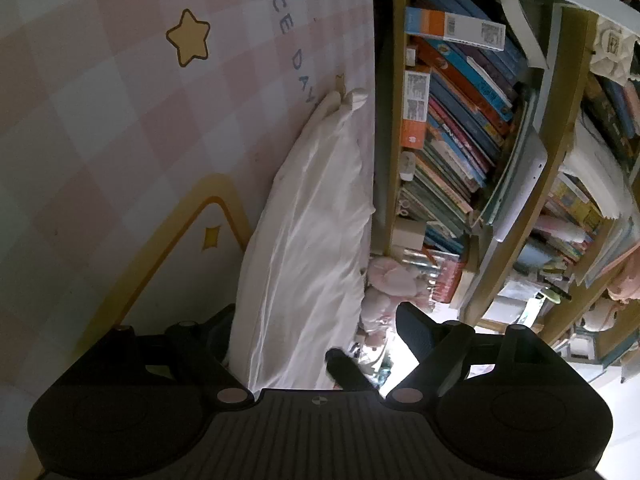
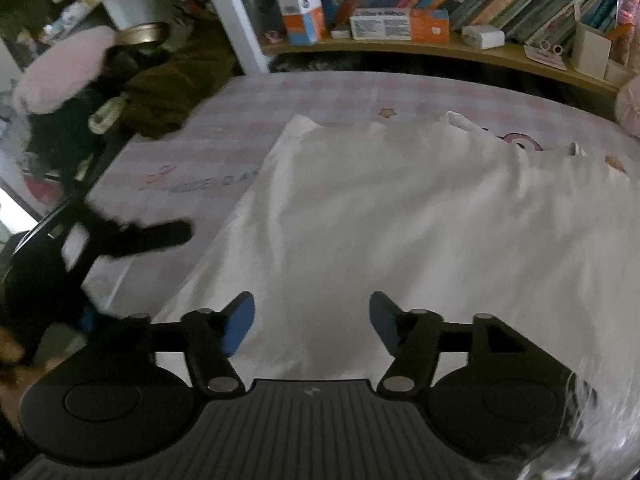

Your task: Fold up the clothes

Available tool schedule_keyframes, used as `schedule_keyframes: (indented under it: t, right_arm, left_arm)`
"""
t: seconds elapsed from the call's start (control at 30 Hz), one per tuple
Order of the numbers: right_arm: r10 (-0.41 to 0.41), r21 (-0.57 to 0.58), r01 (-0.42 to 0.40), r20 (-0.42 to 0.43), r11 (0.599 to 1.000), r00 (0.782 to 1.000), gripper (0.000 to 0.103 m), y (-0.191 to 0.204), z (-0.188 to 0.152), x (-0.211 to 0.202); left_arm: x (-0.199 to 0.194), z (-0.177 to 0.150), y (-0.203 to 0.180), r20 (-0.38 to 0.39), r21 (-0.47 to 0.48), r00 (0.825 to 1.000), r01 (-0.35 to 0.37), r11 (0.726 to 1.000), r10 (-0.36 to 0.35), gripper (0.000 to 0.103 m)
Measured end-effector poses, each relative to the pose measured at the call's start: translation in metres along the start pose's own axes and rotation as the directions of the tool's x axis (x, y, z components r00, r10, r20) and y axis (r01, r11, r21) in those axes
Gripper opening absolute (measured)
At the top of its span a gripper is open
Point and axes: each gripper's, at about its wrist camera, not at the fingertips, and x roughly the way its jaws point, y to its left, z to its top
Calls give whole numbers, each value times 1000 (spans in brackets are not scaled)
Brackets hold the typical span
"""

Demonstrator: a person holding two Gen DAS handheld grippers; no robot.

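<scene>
White, wrinkled cotton garment [image 2: 400, 216] lies spread on the pink checked bed sheet [image 2: 248, 120], reaching its near edge. The right gripper [image 2: 312, 320] hovers low over it, jaws apart and empty; the left gripper [image 1: 316, 332], rolled sideways, is likewise spread.

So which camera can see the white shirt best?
The right wrist view. There the white garment lies spread flat across the pink checked bedsheet, nearly all of it showing, with the open right gripper above its near edge. The left wrist view catches it only edge-on, as a narrow white strip beside the bookshelf.
</scene>
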Motion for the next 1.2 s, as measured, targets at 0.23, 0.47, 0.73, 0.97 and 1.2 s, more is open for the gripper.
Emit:
schedule_keyframes:
  t: [0.23, 0.47, 0.73, 0.97, 1.2]
  right_arm:
    - [-64, 18, 65, -59, 998, 996, 75, -2, 58, 27]
    - [-59, -9, 59, -138, 998, 989, 80, 23, 118, 66]
    - [-147, -102, 123, -266, 987, 953, 80, 61, 150, 122]
    - [-280, -318, 172, -331, 932, 901, 77, 92, 143, 155]
    - [-328, -363, 192, -363, 912, 872, 57, 83, 134, 162]
  left_arm:
    - [-5, -4, 0, 1, 10, 1000, -14, 1000, 14, 82]
    - [-7, -18, -3, 23, 123, 986, -169, 978, 168, 12]
    - [1, -58, -74, 88, 568, 981, -191, 801, 171, 8]
    - [14, -68, -82, 66, 645, 980, -185, 741, 187, 8]
    - [15, -69, -81, 58, 661, 982, -174, 730, 182, 8]
